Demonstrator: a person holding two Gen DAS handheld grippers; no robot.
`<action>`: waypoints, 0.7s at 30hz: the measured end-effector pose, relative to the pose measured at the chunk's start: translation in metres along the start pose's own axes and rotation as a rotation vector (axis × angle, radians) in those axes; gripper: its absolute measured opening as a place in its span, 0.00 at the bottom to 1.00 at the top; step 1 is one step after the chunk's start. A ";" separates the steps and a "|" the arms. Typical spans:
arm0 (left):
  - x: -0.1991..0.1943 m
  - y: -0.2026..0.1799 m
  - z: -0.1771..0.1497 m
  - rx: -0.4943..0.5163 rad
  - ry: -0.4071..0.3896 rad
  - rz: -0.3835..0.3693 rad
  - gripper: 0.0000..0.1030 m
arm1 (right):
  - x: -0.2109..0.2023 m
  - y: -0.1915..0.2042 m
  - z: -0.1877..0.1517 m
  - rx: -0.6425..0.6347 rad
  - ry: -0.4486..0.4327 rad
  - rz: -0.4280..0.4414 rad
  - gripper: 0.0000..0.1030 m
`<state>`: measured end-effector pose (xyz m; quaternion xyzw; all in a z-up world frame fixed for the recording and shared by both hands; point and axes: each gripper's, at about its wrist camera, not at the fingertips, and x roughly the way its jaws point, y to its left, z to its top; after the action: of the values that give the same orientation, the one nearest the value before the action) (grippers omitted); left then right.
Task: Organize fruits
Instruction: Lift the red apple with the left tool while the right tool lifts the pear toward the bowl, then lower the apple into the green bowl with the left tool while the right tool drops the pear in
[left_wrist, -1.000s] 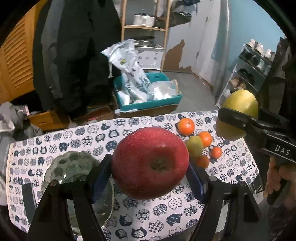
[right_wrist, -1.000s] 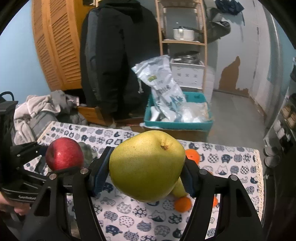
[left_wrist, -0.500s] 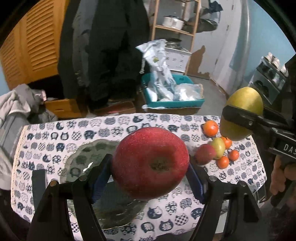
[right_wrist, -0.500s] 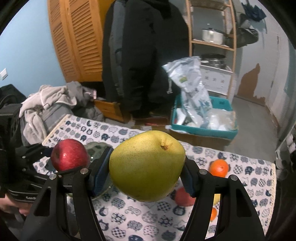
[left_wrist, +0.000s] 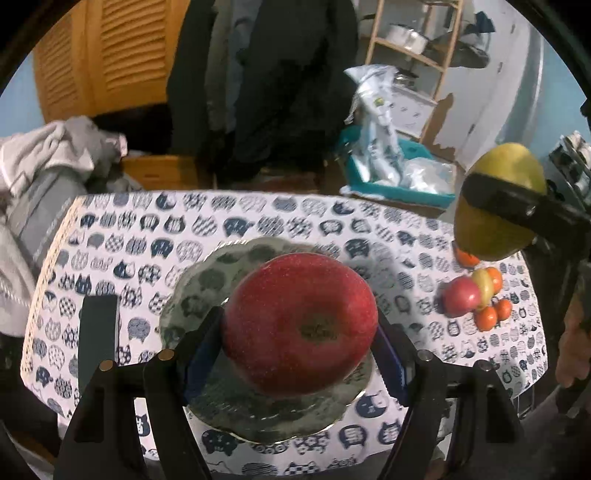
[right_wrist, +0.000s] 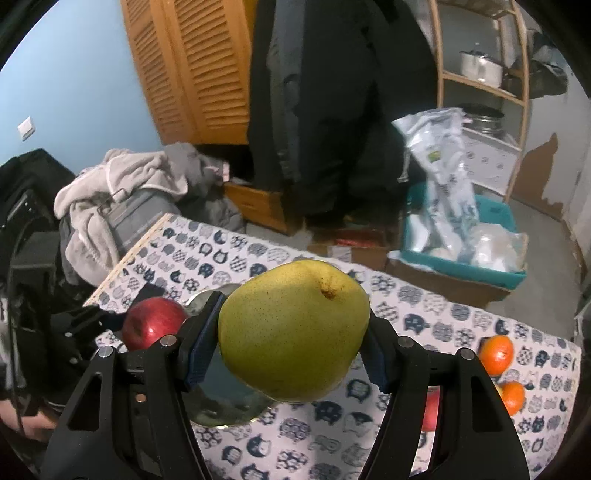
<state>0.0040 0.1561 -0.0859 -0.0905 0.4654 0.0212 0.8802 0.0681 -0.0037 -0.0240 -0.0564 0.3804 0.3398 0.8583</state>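
L fingers (left_wrist: 295, 354) gripping apple (left_wrist: 300, 326), R fingers (right_wrist: 291, 354) gripping pear (right_wrist: 293, 330), above plate (left_wrist: 207, 280).

The apple (left_wrist: 299, 323) is deep red with tiny pale dots. The pear (right_wrist: 293, 330) is yellow-green with small brown specks. The plate (left_wrist: 207, 280) is grey-green with dark blotches. The tablecloth (left_wrist: 258, 221) is white with dark blue and grey cat faces. At 3 o'clock sit orange fruits (left_wrist: 493, 314). The gripper pads (left_wrist: 201, 356) are blue.
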 end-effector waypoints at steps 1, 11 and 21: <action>0.005 0.006 -0.003 -0.007 0.012 0.005 0.75 | 0.005 0.003 0.000 -0.002 0.007 0.004 0.66; 0.035 0.038 -0.021 -0.076 0.092 0.022 0.75 | 0.048 0.029 -0.003 -0.029 0.075 0.040 0.66; 0.062 0.049 -0.035 -0.128 0.182 0.002 0.75 | 0.084 0.036 -0.019 -0.040 0.157 0.048 0.66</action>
<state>0.0045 0.1946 -0.1626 -0.1476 0.5411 0.0436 0.8267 0.0738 0.0624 -0.0896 -0.0906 0.4411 0.3625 0.8160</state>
